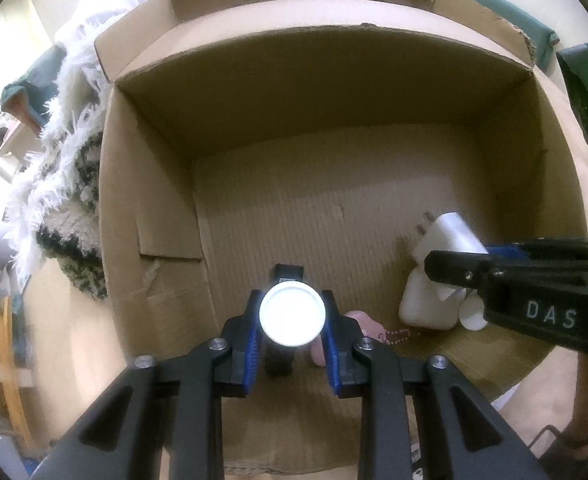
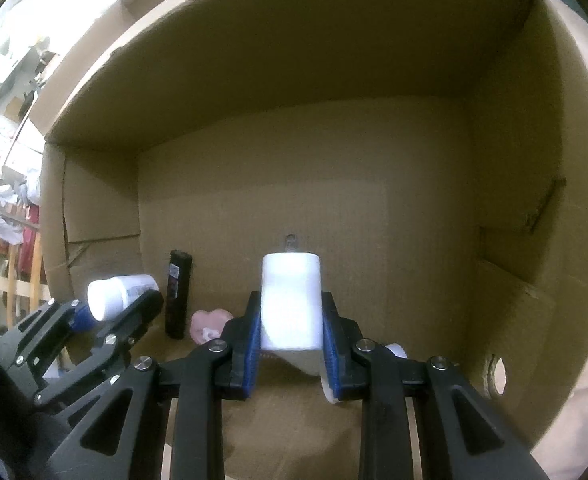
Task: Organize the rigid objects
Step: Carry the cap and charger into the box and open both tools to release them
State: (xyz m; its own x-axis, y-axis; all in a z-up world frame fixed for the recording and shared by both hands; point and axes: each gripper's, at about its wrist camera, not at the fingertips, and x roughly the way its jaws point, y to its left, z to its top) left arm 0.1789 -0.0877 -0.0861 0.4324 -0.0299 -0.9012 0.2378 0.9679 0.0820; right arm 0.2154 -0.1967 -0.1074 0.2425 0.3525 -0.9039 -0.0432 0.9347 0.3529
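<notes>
Cardboard box (image 1: 334, 92) walls surround both tools. Left tool (image 1: 292, 320) clenches a white-capped bottle (image 1: 292, 314); right tool (image 2: 291, 320) clenches a white jug (image 2: 291, 304). Near the box's front edge stands a black cylinder (image 2: 178, 292).

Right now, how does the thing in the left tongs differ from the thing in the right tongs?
The left tongs grip a white bottle with a round cap and printed label; the right tongs grip a plain white block with flat sides. The bottle is round and narrower, the block wider and boxier. Both are white, clamped between blue pads, held over the cardboard box.
</notes>
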